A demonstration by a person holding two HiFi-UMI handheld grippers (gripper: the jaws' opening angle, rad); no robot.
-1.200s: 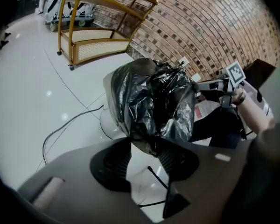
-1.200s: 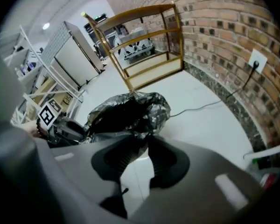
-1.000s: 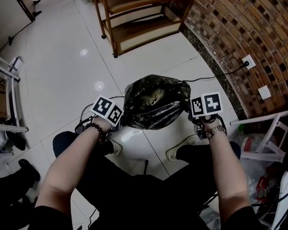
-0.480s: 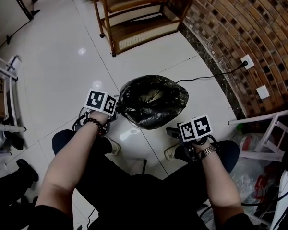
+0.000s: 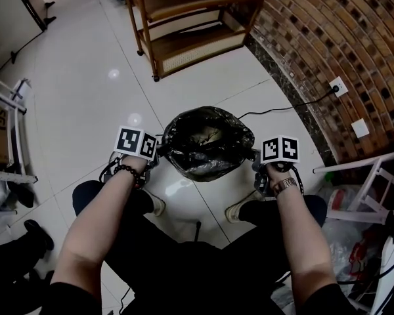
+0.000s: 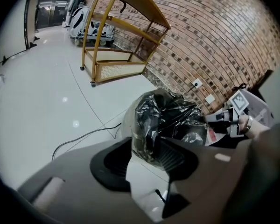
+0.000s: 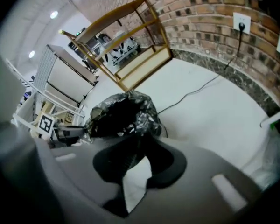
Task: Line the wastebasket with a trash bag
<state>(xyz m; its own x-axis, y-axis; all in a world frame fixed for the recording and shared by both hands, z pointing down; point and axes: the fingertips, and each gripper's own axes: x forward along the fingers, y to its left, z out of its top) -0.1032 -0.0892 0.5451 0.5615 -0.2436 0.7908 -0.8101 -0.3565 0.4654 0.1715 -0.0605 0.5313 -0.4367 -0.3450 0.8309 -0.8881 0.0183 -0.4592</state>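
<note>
Bag: a glossy black plastic trash bag [image 5: 207, 140] is spread over the mouth of the bin, its crinkled film draped down the outside and its middle sagging inward.
Bin: a pale round wastebasket [image 6: 126, 120] is seen under the film, standing on the white tiled floor [image 5: 85, 97] right in front of the person's knees.
Left side: the left gripper [image 5: 159, 152] is pressed to the bag's near-left edge, and its jaws are closed with a fold of black film pinched between them.
Right side: the right gripper [image 5: 255, 159] is set against the opposite edge, and its jaws are likewise closed on the film.
Stretch: the bag is held taut between the two grippers, across the opening.
Behind: a wooden shelf unit [image 5: 190, 25] is seen beyond the bin.
Wall: a red-brown brick wall [image 5: 341, 38] runs along the right, and a black cable [image 5: 282, 107] is trailed from its white socket [image 5: 339, 84] across the floor towards the bin.
</note>
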